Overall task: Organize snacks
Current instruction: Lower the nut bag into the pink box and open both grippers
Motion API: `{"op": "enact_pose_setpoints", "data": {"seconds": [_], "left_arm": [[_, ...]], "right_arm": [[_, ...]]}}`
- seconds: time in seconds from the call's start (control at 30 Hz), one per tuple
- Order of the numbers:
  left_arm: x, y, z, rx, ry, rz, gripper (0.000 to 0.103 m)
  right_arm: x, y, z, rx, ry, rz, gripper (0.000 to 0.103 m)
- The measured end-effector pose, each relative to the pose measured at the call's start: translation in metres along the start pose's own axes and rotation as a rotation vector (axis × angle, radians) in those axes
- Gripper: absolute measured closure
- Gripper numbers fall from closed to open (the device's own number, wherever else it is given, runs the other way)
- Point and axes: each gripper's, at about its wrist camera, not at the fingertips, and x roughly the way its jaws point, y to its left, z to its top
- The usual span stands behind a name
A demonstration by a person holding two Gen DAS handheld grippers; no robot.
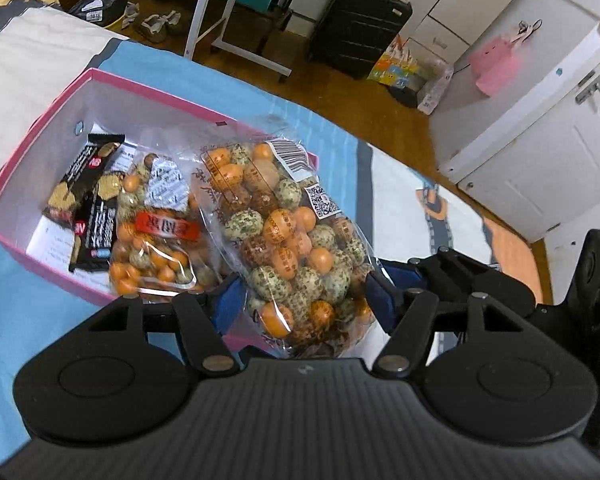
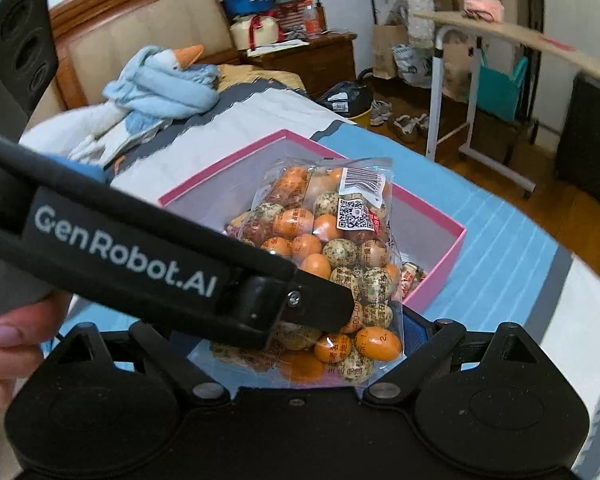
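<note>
Clear crinkly bag w/ egg-shaped snacks over pink box.

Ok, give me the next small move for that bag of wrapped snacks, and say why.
Probably ease the clear bag down into the pink box, beside the similar bag already there. It sits between the pads of the left gripper, slanting over the box's near wall, not yet resting inside.
</note>
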Motion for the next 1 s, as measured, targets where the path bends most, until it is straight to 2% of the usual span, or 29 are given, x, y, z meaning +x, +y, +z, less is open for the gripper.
{"op": "enact_pose_setpoints", "data": {"seconds": [0.13, 0.27, 0.37, 0.5, 0.6, 0.73, 0.87, 1.0], "left_arm": [[0.012, 0.003, 0.005, 0.041, -0.025, 0.036, 0.039], [0.026, 0.014, 0.009, 0.025, -0.033, 0.039, 0.039], [0.04, 0.021, 0.015, -0.015, 0.009, 0.074, 0.039], [0.047, 0.03, 0.017, -0.022, 0.009, 0.108, 0.039], [0.036, 0.029, 0.015, 0.012, -0.047, 0.155, 0.038], [0.01, 0.026, 0.013, 0.054, -0.157, 0.193, 0.038], [-0.007, 0.016, -0.002, 0.101, -0.192, 0.214, 0.038], [-0.018, 0.0, -0.013, 0.141, -0.199, 0.188, 0.038]], "right_arm": [[0.016, -0.009, 0.003, 0.045, -0.009, 0.025, 0.006], [0.034, -0.021, 0.005, 0.092, -0.003, 0.056, 0.005], [0.048, -0.018, 0.002, 0.106, -0.026, 0.024, 0.006], [0.061, -0.015, -0.001, 0.121, -0.054, 0.0, 0.006], [0.065, -0.008, -0.001, 0.027, -0.052, -0.054, 0.004], [0.052, 0.004, -0.005, -0.128, -0.041, -0.076, 0.004], [0.021, 0.01, -0.012, -0.263, -0.058, -0.134, 0.004], [-0.025, -0.004, -0.023, -0.266, -0.08, -0.141, 0.004]]}}
